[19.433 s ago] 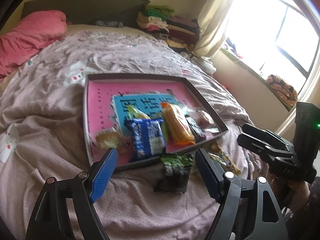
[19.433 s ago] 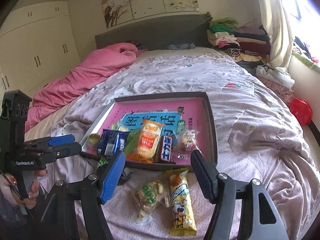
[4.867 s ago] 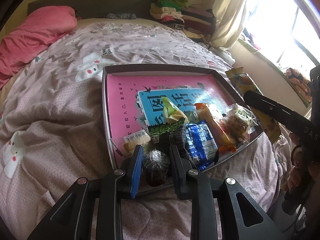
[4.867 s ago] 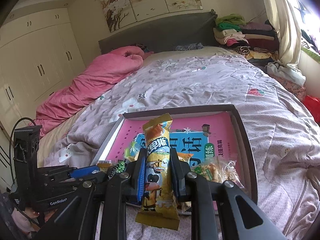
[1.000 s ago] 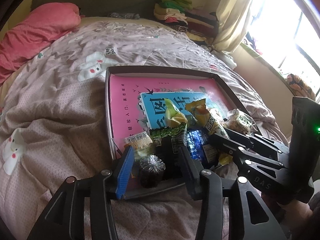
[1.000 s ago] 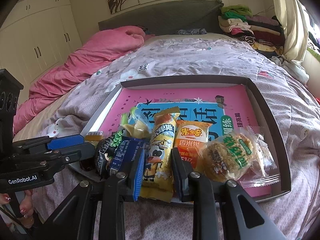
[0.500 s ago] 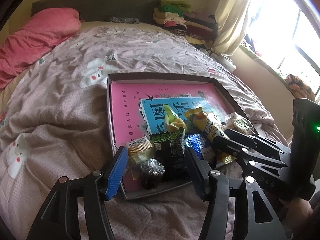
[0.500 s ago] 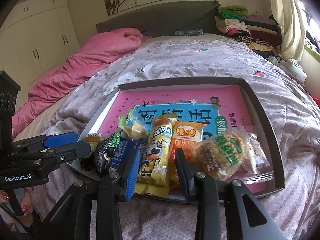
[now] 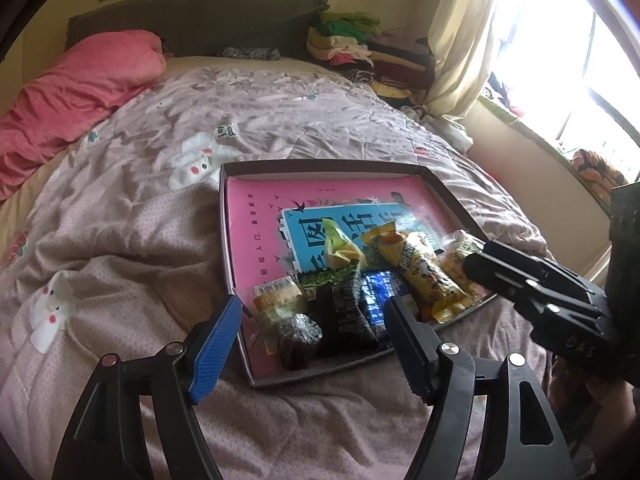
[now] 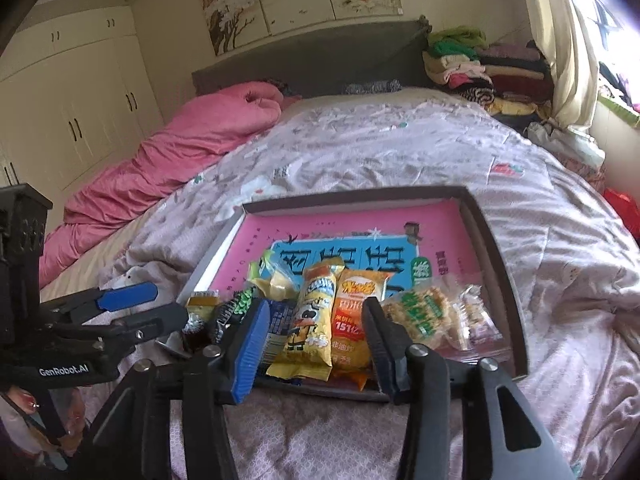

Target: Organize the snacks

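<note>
Both grippers are releasing over the box lid (image 10: 500, 264) lying on the bed (image 9: 132, 216); every snack in view is sitting inside it, bunched along its near edge.

Left gripper (image 9: 316, 344): jaws are opening, nothing pressed between them. The dark round-wrapped sweet (image 9: 298, 338) is resting in the lid's near-left corner, seen in the gap between the pads.

Right gripper (image 10: 316, 344): jaws are opening too, clear of the yellow cartoon packet (image 10: 312, 328), which is lying on the lid beside the orange packet (image 10: 356, 320).

To do this well: be letting the jaws clear fully before backing off, then be lifting straight away from the lid so no pad is dragging a wrapper over the rim.

View differences: the right wrist view is showing the puffed-rice cake (image 10: 424, 312) and the clear-wrapped snack (image 10: 476, 316) at the lid's right side; the left wrist view is hiding most of these behind the right gripper. Only the left wrist view is showing the sweet clearly; in the other it is probably the dark blob at the lid's left corner.
</note>
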`<state>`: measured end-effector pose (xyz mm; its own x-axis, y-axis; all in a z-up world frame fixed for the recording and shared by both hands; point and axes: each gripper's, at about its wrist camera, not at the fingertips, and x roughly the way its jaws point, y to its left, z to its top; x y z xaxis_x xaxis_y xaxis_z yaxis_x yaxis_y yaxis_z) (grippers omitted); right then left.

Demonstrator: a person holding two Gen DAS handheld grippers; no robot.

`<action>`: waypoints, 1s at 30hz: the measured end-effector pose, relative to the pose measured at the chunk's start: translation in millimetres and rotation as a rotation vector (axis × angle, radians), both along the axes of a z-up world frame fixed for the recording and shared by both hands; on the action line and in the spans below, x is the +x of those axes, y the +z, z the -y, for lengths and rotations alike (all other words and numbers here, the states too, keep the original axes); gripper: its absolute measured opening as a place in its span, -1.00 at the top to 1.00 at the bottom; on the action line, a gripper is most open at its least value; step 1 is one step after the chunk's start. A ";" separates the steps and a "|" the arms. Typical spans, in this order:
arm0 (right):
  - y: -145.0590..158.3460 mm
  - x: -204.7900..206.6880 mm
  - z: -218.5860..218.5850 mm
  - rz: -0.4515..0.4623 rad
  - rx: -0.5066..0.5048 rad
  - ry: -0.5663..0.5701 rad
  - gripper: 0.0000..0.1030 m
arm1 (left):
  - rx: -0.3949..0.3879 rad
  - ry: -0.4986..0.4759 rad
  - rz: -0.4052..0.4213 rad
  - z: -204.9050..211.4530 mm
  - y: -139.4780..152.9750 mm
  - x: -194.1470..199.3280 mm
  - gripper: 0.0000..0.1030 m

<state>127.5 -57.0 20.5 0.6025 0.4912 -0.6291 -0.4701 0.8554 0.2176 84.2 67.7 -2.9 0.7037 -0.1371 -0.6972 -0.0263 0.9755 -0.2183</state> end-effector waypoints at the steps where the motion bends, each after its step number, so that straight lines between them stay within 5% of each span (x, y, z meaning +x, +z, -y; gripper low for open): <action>1: 2.6 -1.5 1.3 0.007 0.001 -0.002 -0.01 | -0.006 0.001 -0.002 0.5 1.0 -1.8 -0.48; 8: 18.5 -24.4 15.7 0.041 -0.010 -0.012 -0.41 | -0.057 0.026 -0.047 9.0 1.4 -18.5 -0.52; 30: 3.9 -75.7 53.5 -0.004 -0.086 -0.088 -0.68 | 0.040 0.043 -0.118 52.7 -8.7 -58.3 -0.53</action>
